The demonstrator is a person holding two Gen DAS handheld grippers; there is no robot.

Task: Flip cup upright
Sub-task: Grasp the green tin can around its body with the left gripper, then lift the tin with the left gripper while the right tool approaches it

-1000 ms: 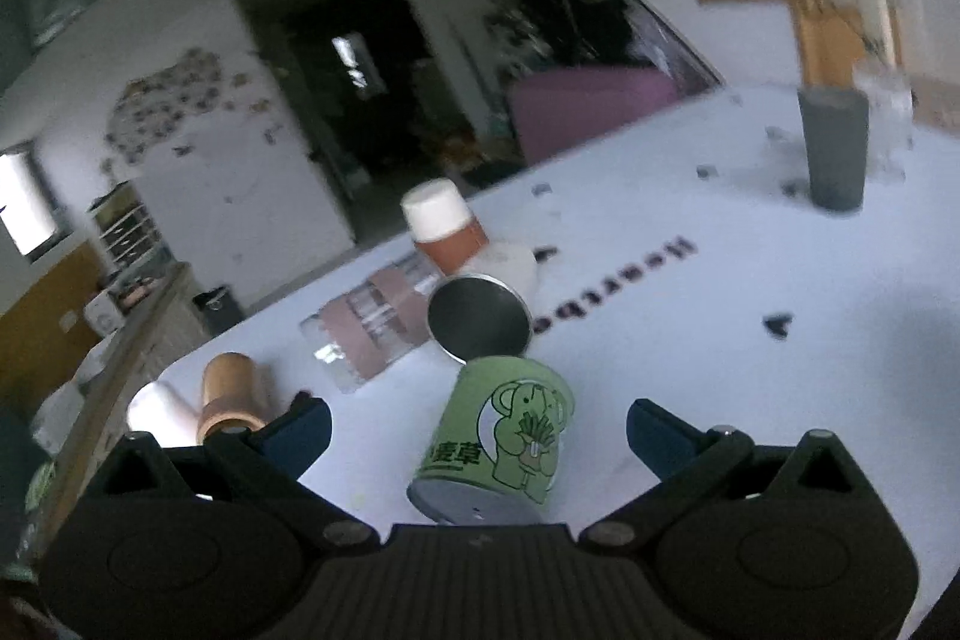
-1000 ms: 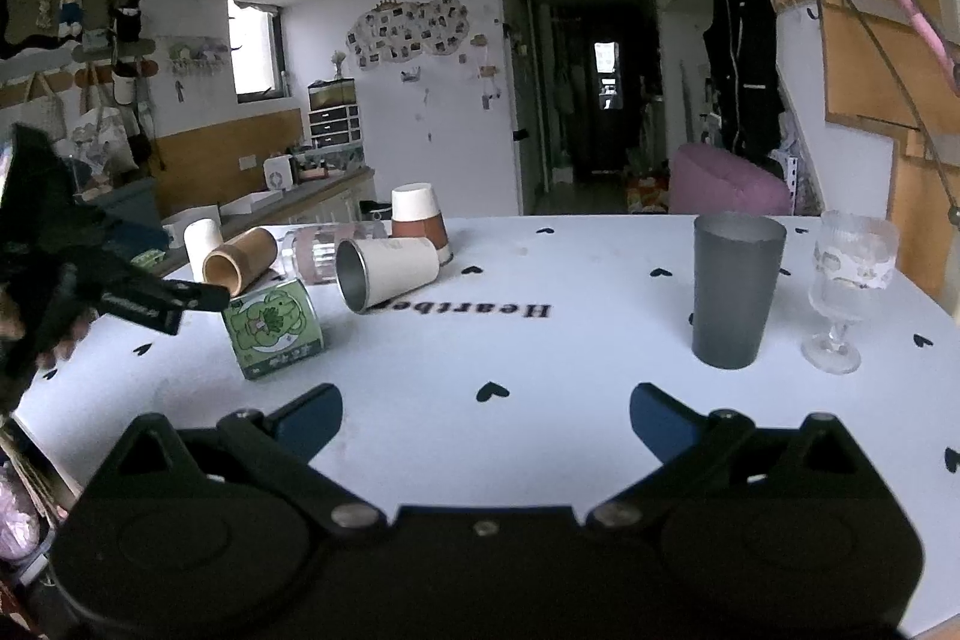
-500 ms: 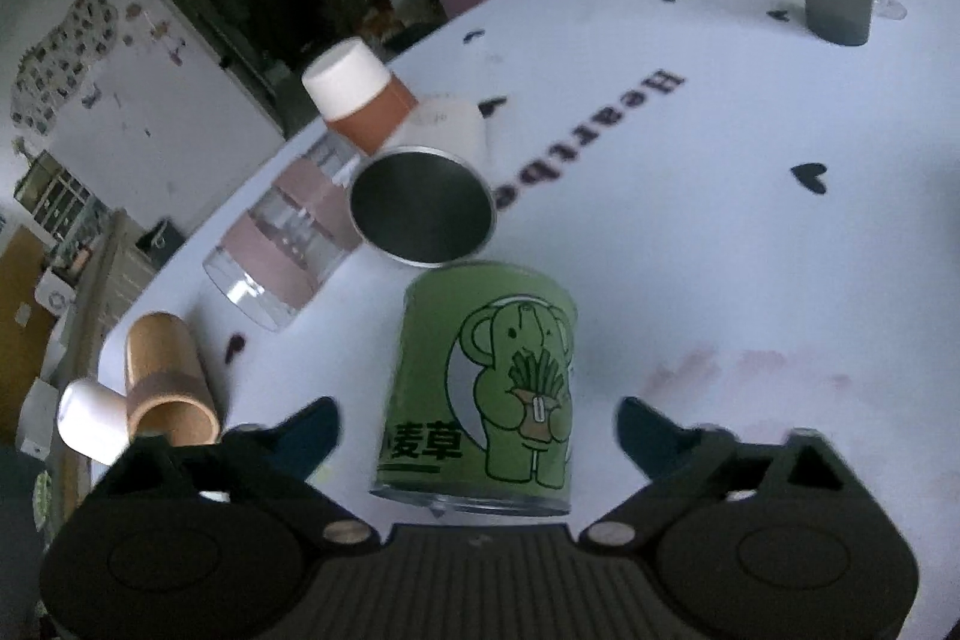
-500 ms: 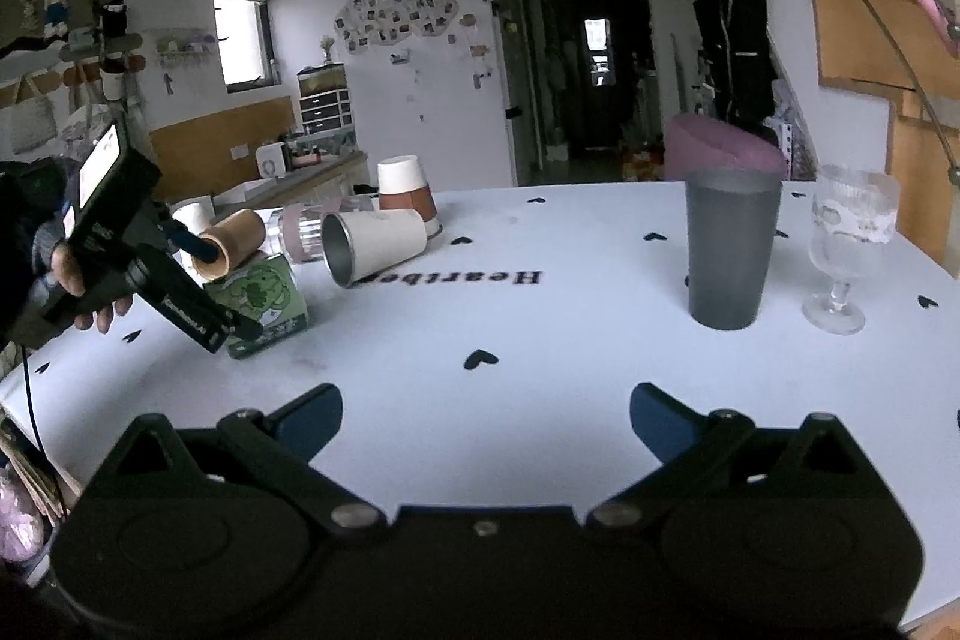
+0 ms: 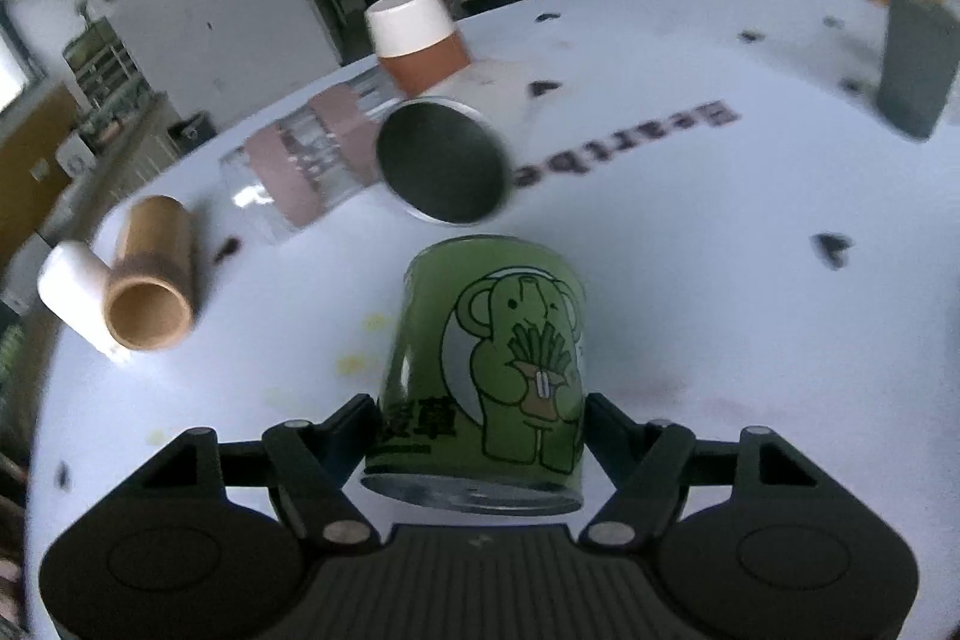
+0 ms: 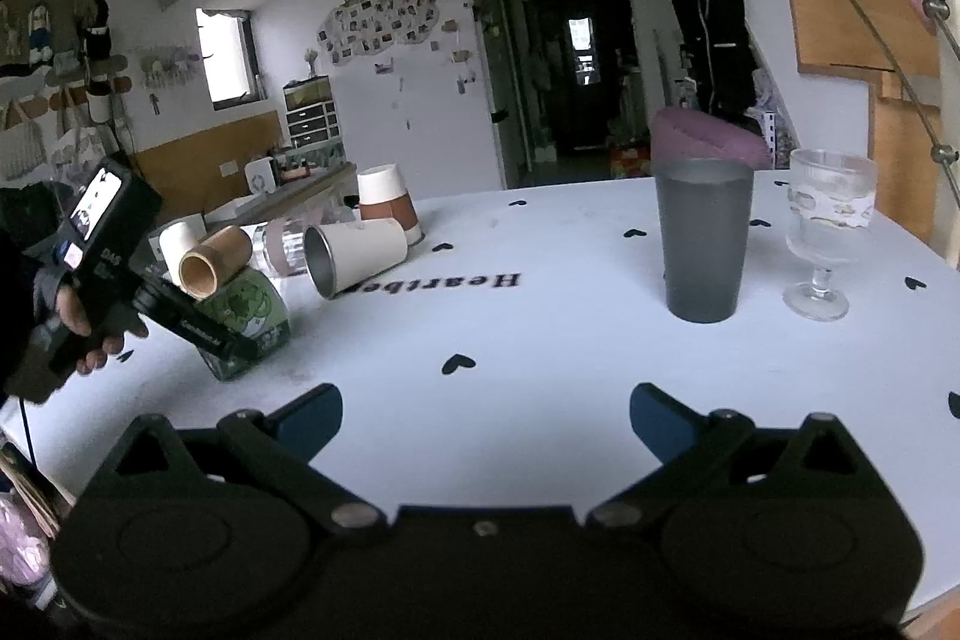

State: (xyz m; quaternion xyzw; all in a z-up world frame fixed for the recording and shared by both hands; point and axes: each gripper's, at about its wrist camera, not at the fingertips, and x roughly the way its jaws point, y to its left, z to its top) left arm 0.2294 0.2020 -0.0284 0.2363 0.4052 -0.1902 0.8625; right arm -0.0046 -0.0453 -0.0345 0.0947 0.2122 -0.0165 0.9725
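— where's the cup they're meant to stand up?

— the green cup, at the table's near-left side. it's lying on its side, and from the left wrist view its long axis runs straight away from the left tongs, toward twelve o'clock, metal base nearest the camera.

— so the left tongs have it?

— looks that way. the two fingers sit at nine and three o'clock of the cup's base end, pressed against its sides, pinching it. from across the table you can see the left tongs on the green cup, and it may be tipped up a little, though i can't tell for sure.

— and the right tongs?

— the right tongs are spread wide with nothing between them, well apart from the cup, which lies toward their ten o'clock. the left is far nearer.

— any writing?

— a cartoon elephant on the cup with green chinese characters beside it, something like "麦草"; i can't read the rest. the table has "heartbe…" printed, partly hidden by the white steel-lined cup lying at the green cup's twelve o'clock.

— what does the next move turn on?

— i'd guess swinging the far open end up so the metal base lands flat, without knocking that white cup or the bamboo tube at ten o'clock.
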